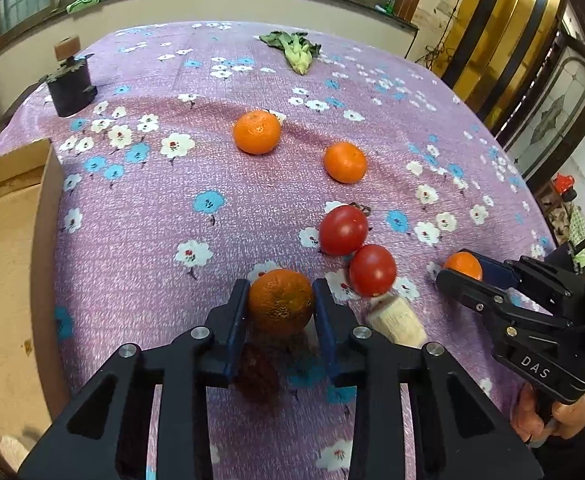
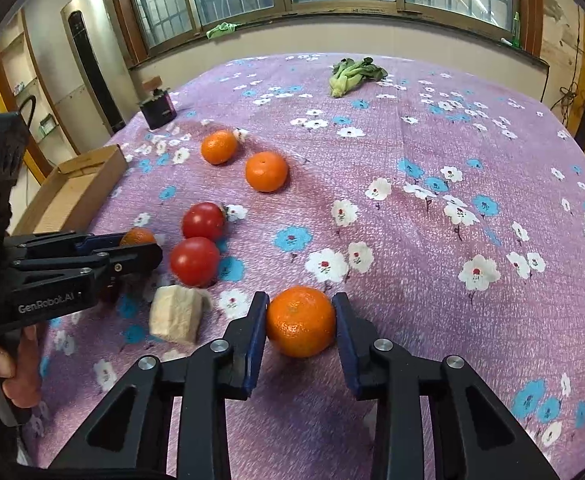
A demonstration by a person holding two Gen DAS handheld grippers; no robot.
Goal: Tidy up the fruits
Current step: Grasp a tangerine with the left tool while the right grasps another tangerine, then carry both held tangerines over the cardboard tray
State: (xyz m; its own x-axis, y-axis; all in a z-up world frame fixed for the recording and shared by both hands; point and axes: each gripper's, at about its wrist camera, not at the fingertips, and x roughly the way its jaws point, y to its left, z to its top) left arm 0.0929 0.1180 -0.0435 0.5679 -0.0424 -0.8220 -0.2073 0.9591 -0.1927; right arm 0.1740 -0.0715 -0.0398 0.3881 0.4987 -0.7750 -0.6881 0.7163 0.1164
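Worktop point(image 2: 412, 208): purple floral cloth, fruit scattered.
Left gripper point(image 1: 280, 300): pinching a speckled mandarin point(image 1: 280, 304).
Right gripper point(image 2: 301, 320): pinching an orange mandarin point(image 2: 301, 322).
Cardboard box point(image 2: 80, 184): left edge.

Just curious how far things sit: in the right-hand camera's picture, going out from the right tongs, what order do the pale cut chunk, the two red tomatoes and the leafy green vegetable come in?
1. Pale cut chunk, just left.
2. Two red tomatoes, farther left.
3. Leafy green vegetable, far end.
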